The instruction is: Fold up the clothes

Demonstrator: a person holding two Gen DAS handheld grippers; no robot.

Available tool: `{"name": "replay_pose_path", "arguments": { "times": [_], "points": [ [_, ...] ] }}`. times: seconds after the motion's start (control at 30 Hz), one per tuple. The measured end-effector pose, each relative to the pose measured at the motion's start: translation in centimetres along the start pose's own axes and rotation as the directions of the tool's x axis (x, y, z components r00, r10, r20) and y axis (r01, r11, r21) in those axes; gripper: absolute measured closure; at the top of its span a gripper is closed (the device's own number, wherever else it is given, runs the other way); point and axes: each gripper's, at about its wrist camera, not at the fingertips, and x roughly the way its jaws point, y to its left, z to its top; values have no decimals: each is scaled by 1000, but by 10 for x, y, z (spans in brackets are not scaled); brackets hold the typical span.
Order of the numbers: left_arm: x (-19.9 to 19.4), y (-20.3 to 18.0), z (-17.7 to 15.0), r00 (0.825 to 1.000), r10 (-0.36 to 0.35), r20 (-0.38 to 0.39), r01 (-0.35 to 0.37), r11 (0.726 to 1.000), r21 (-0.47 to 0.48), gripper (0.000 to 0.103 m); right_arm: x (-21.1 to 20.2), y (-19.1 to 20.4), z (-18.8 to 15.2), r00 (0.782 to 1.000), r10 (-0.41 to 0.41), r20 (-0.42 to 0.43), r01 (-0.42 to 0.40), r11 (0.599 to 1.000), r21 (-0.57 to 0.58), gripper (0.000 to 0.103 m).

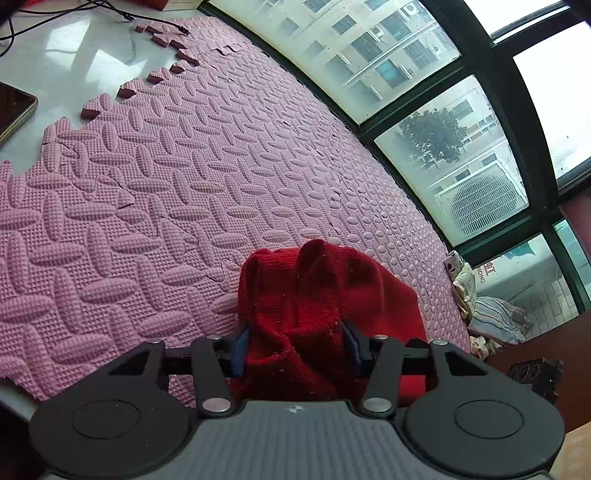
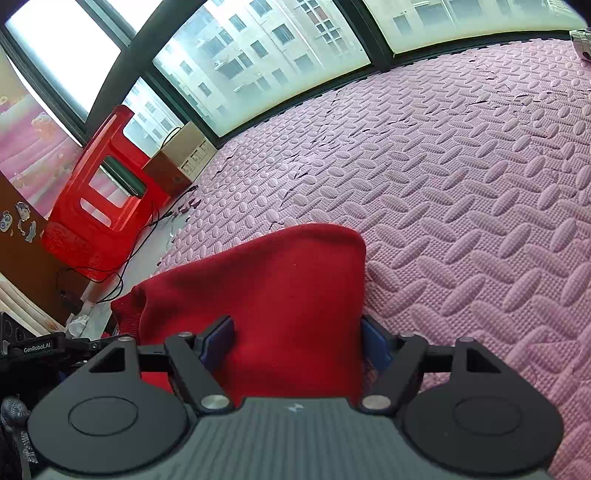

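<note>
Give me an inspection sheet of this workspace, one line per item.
Surface: pink foam mat, interlocking tiles, edge pieces loose at the far corner.
Job's things: red knitted garment, bunched on the mat.
Clutter: phone, red plastic stool, bundle of cloths by the window.
Grippers: left gripper and right gripper each have the garment between the fingers; grip unclear.
Cables: black cables beside the stool.
Surroundings: large window, buildings outside.

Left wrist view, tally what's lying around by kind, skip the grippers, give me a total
Red knit garment: 1
Pink foam mat: 1
Phone: 1
Black cable: 1
Pile of pale clothes: 1
Total: 5
</note>
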Motion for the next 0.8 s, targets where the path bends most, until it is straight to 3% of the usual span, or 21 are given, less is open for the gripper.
{"name": "replay_pose_path", "arguments": {
  "times": [0.07,0.13,0.27,0.5,0.8],
  "points": [
    [0,-1,2,1000,-15,-2,15,1000,3,64,-2,-2,0,1000,9,9,-9,1000,15,37],
    [0,-3,4,999,-43,-6,43,999,6,75,-5,-3,-1,1000,19,25,-19,999,29,48],
    [1,-13,9,999,-49,-9,50,998,34,80,-11,-6,-2,998,28,53,-30,998,50,55],
    [10,-43,21,995,-98,-17,99,991,92,83,-37,-16,1,989,25,149,-39,995,91,63],
    [73,-116,38,981,-161,-108,179,964,194,83,-95,-54,14,949,-102,297,56,986,159,64]
  ]
}}
